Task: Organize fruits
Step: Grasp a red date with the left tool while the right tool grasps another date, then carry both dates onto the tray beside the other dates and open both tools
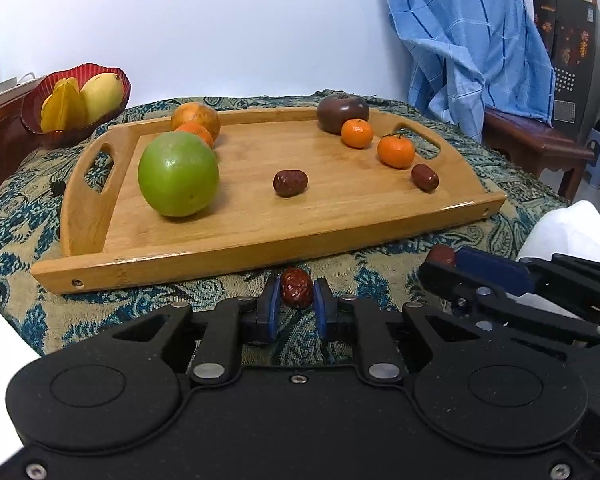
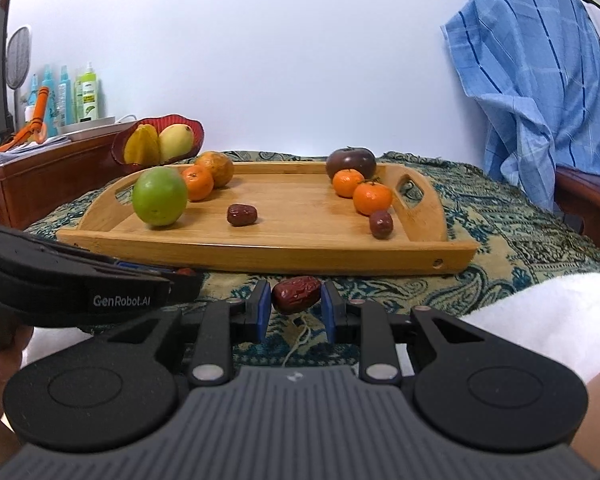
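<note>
left gripper [image 1: 296, 300]: jaws nearly closed, blue pads pressed on an upright red date [image 1: 296, 288]; it hangs over the patterned cloth [image 1: 16, 216], just short of the tray's near edge
right gripper [image 2: 296, 300]: jaws narrow, pads clamped on the ends of a second date [image 2: 296, 289] lying crosswise; also above the cloth before the near edge; a white sleeve [image 2: 539, 312] sits beside it
tray [image 1: 260, 236]: wooden, handle slots at both ends, resting on the cloth
tray middle: one loose date [image 1: 290, 183]
right end, near to far: a date [image 1: 424, 177]; a stemmed tangerine [image 1: 395, 151]; another tangerine [image 1: 356, 133]; a dark round fruit [image 1: 342, 112] at the far right corner; the four run in a line, neighbours touching or almost so
left end, near to far: a green fruit [image 1: 178, 174]; a tangerine [image 1: 198, 132] partly behind it; an orange-brown fruit [image 1: 198, 116] at the far edge
beyond the far left corner: a red bowl [image 1: 112, 74] holding a starfruit [image 1: 62, 106] and a mango [image 1: 102, 94]
far right: a blue checked cloth [image 1: 467, 48] draped over furniture
</note>
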`<state>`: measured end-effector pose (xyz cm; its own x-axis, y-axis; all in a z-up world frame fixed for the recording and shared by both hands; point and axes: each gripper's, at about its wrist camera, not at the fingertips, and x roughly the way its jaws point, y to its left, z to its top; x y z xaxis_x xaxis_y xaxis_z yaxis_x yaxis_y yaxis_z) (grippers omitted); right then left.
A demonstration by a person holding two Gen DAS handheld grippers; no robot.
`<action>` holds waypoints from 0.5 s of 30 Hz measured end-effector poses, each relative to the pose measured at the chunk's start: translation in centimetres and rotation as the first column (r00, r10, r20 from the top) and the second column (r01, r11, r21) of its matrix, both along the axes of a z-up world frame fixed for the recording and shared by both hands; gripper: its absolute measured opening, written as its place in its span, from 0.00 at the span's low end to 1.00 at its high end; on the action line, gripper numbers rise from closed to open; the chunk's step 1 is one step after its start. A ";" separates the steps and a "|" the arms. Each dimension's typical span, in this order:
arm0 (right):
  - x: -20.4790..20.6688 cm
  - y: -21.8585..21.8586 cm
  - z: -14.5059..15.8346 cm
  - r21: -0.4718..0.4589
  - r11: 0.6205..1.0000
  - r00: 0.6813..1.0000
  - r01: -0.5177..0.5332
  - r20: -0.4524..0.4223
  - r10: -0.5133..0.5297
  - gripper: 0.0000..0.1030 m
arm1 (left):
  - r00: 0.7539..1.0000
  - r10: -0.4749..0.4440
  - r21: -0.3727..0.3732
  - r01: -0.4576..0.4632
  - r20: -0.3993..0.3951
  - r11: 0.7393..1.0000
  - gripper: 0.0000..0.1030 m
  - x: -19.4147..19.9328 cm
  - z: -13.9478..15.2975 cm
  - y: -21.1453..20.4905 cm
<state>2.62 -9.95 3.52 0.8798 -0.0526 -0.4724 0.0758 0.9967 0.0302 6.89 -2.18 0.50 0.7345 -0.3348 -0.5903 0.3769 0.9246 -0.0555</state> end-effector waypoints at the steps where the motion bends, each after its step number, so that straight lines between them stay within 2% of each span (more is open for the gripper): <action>1: 0.0 -0.1 0.0 0.000 1.000 1.000 0.002 0.001 -0.002 0.30 | 1.000 0.002 0.004 -0.002 0.002 1.000 0.17 0.0 -0.1 -0.1; 7: 0.0 0.0 0.0 -0.004 1.000 1.000 -0.002 0.004 0.002 0.30 | 1.000 0.005 0.008 -0.005 0.005 1.000 0.17 0.2 -0.1 -0.4; 12: 0.1 0.1 0.0 -0.002 1.000 1.000 0.004 0.006 -0.004 0.30 | 0.998 0.019 0.034 -0.021 0.054 0.999 0.16 -0.4 0.3 -0.6; 15: 0.2 0.0 0.1 0.002 1.000 1.000 0.008 0.009 -0.008 0.30 | 0.997 0.008 0.022 -0.010 0.073 1.000 0.16 -0.9 0.8 -0.5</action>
<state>2.78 -9.94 3.64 0.8837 -0.0585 -0.4645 0.0835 0.9960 0.0333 6.02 -2.66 1.31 0.7787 -0.3152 -0.5425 0.3707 0.9287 -0.0075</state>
